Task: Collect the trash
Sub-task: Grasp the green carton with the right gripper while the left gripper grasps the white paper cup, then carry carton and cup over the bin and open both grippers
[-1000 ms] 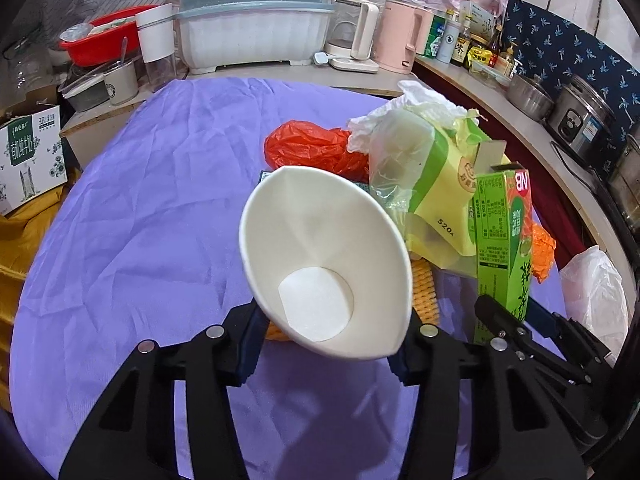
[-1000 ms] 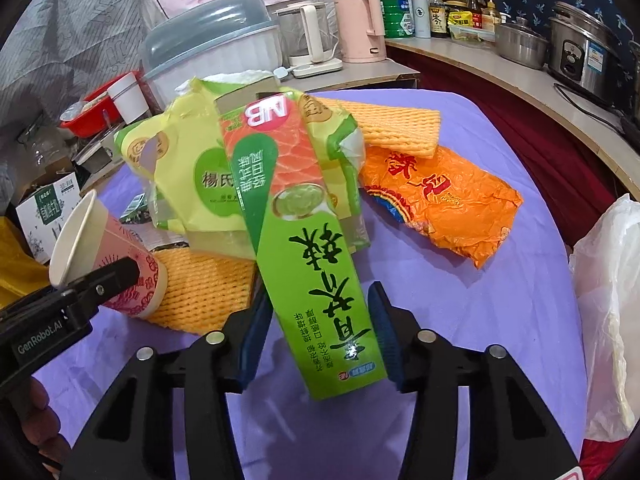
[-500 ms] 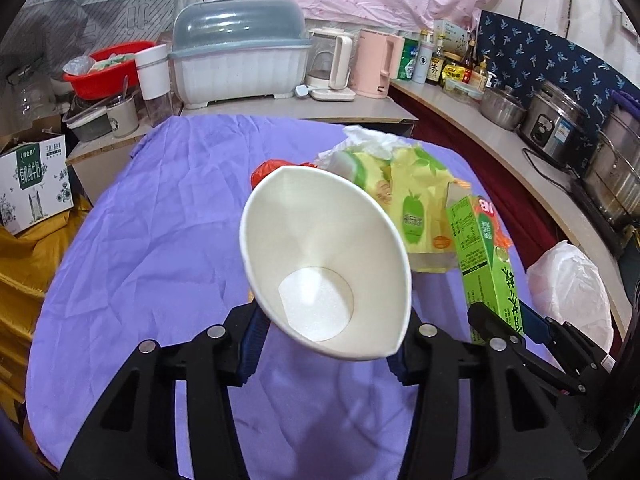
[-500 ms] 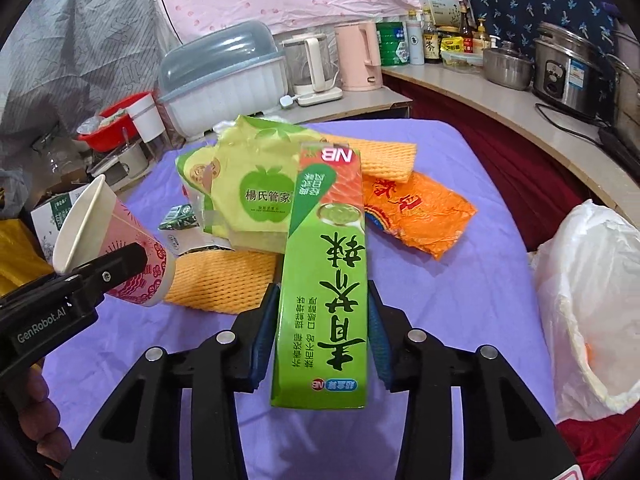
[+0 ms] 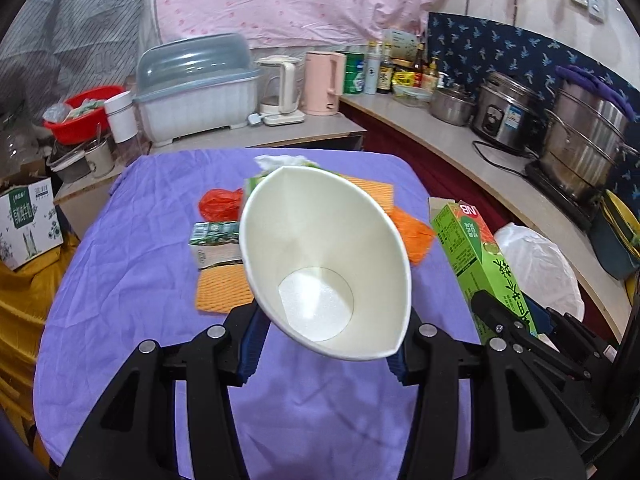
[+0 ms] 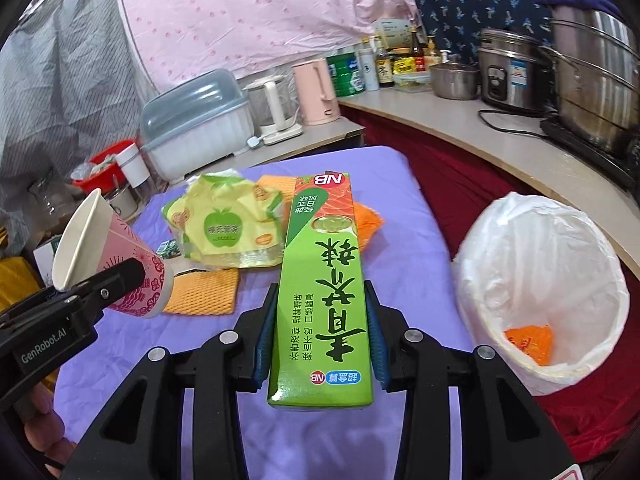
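Observation:
My left gripper [image 5: 326, 344] is shut on a squashed paper cup [image 5: 324, 260], white inside and pink outside, held above the purple table [image 5: 132, 264]; the cup also shows in the right wrist view [image 6: 108, 256]. My right gripper [image 6: 320, 328] is shut on a long green carton [image 6: 322, 292], held above the table near its right edge; the carton also shows in the left wrist view [image 5: 476, 264]. A bin lined with a white bag [image 6: 548, 292] stands right of the table with an orange wrapper [image 6: 528, 338] inside.
On the table lie a yellow-green bag [image 6: 224, 228], orange foam nets [image 6: 202, 292], a red bag [image 5: 220, 204], a small green carton [image 5: 216, 238] and an orange wrapper [image 5: 412, 228]. A counter with pots [image 6: 588, 92] and kettles [image 6: 316, 92] runs behind and right.
Both grippers have lifted and pulled back from the trash pile with the cup and carton. The right gripper has swung right, bringing the lined bin into view.

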